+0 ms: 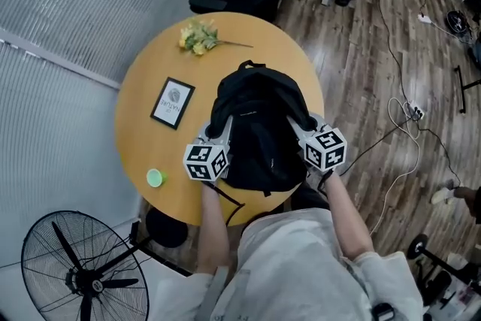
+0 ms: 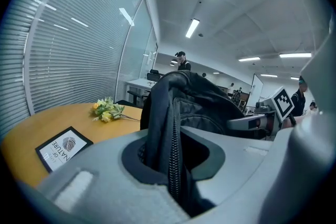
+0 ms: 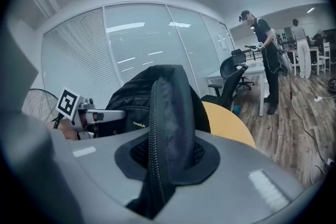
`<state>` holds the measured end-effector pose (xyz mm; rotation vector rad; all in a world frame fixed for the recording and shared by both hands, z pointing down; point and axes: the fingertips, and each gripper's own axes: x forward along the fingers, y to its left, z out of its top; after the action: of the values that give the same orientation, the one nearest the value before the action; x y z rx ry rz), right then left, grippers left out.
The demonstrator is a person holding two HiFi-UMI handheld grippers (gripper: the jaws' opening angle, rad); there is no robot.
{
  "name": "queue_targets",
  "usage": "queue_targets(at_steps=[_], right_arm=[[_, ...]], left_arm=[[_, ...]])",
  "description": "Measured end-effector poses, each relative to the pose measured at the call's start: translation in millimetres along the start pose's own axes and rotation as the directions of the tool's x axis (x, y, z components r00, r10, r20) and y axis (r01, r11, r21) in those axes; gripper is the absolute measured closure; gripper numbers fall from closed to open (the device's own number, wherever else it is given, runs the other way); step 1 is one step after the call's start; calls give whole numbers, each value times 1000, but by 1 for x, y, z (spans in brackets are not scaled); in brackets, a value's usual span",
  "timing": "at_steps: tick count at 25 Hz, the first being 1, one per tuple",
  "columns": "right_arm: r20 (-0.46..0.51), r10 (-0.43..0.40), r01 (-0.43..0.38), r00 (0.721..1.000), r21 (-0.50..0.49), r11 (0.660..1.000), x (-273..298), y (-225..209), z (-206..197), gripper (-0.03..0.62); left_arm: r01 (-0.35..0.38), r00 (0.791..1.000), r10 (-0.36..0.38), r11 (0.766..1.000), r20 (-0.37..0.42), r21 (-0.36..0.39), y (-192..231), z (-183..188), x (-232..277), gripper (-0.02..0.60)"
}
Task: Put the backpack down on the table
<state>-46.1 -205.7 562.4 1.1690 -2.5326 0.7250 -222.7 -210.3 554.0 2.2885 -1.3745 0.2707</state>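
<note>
Task thing: the black backpack (image 1: 259, 124) sits in the middle of the head view, over the near half of the round yellow bench (image 1: 146, 79), its top handle toward the upper edge of the frame.
Left hand-held gripper (image 1: 222, 130): clamped on a zippered fold of the backpack's left side; its own view shows the fabric and zipper pinched in the notch between the jaws.
Right hand-held gripper (image 1: 301, 128): clamped the same way on the right side, with a zippered ridge of fabric squeezed between its jaws.
Key relation: the backpack lies between the two hand-held grippers and ahead of each one. It stands upright in both gripper views, long axis up and down. Neither hand is nearer, as each holds one flank at about the same level.
Contact with bench: the underside is hidden, so I cannot tell whether it rests on the wood yet.
Judged next need: a level, even lowering straight down, then both grips released.
Risk: the bag's lower edge hangs near the bench rim closest to the person, so it could tip off that side.
Neighbours: a framed card (image 1: 172, 102) just left of the bag, flowers (image 1: 198, 36) at the far rim, and a small green object (image 1: 155, 177) lower left, all apart from it.
</note>
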Motion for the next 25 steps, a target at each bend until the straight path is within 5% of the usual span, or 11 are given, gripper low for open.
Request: queue_targets(at_steps=[25], right_arm=[[-202,115,-113,973,20,993,106,-53,-26,536]], left_arm=[[-116,980,98,989,-175,-92,79,-46,71,520]])
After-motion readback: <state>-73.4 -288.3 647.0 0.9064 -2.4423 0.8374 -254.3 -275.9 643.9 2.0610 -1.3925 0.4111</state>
